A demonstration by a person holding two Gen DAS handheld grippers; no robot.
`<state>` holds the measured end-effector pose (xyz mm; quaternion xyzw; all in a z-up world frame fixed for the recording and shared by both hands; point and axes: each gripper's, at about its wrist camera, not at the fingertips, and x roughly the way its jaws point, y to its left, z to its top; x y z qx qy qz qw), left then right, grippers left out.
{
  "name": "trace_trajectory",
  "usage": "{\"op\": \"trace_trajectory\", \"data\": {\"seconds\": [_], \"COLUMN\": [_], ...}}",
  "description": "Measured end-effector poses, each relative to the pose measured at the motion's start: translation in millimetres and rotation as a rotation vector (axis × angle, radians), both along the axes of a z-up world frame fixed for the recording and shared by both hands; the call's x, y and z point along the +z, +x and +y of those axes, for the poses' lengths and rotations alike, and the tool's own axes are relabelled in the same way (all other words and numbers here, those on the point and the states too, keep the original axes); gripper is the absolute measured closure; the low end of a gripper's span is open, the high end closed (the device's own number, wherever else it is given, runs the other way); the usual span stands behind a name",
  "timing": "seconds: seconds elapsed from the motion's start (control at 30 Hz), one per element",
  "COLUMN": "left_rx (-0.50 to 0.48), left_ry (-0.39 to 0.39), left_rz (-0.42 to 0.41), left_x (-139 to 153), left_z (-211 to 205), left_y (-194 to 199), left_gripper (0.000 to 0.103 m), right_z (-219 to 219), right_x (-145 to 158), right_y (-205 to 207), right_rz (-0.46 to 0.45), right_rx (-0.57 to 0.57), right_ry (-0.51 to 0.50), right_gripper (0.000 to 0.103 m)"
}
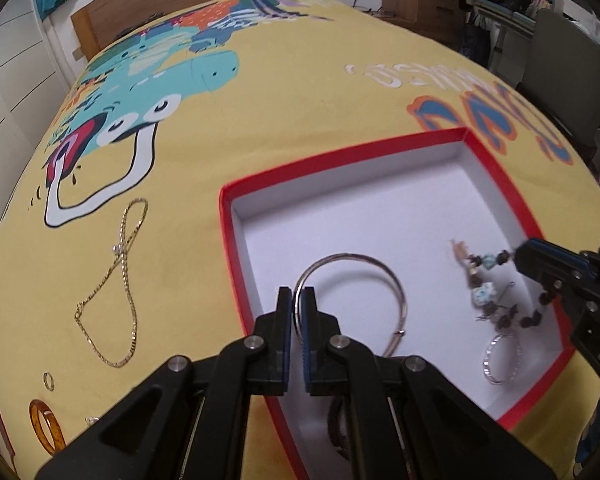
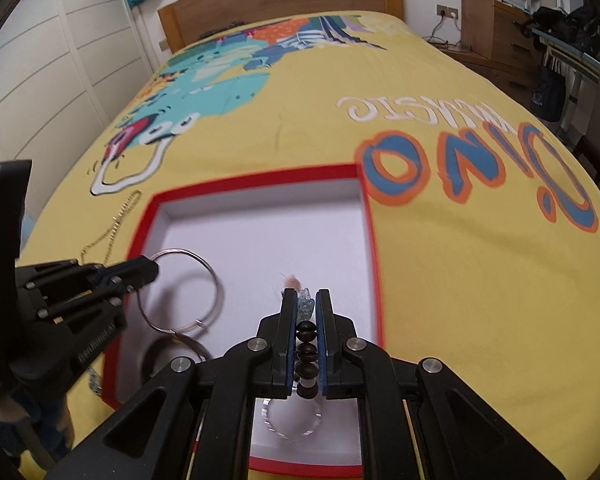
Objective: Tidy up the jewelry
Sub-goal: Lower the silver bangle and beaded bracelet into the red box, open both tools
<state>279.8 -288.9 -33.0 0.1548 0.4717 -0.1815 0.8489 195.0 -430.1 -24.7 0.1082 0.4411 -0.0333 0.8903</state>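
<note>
Yellow bedspread (image 1: pixel 300 120) carries the red box (image 1: pixel 496 184). Left gripper (image 1: pixel 298 300) pinches the silver hoop (image 1: pixel 380 268), right gripper (image 2: pixel 305 312) clamps the bead bracelet (image 2: pixel 306 336); both hang over the box floor beneath.

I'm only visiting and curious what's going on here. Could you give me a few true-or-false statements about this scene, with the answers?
1. The left gripper pinches a silver hoop. True.
2. The right gripper is empty. False: it holds a beaded bracelet.
3. The gold chain lies in the box. False: it lies on the bedspread beside it.
4. The box has a red rim. True.
5. The amber ring lies outside the box. True.
</note>
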Motion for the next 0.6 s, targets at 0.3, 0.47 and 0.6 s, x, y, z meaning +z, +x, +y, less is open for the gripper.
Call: {"op": "trace_trajectory", "data": {"seconds": [0.3, 0.47, 0.6], "left_rx": [0.012, 0.013, 0.019], "left_ry": [0.013, -0.042, -0.110], "left_rz": [0.042, 0.028, -0.010], "left_x": [-9, 12, 41], "left_z": [3, 11, 32], "left_y": [1, -8, -23], "left_gripper": [0.097, 0.081, 0.079], "right_z": [-7, -7, -6], "right_x": [-11, 3, 23], "right_y": [-10, -20, -37], "right_rz": [0.029, 0.004, -0.027], "right_rx": [-0.016, -0.021, -0.031], "right_ry": [0.005, 0.012, 0.003], "right_gripper": [0.090, 0.068, 0.065]}}
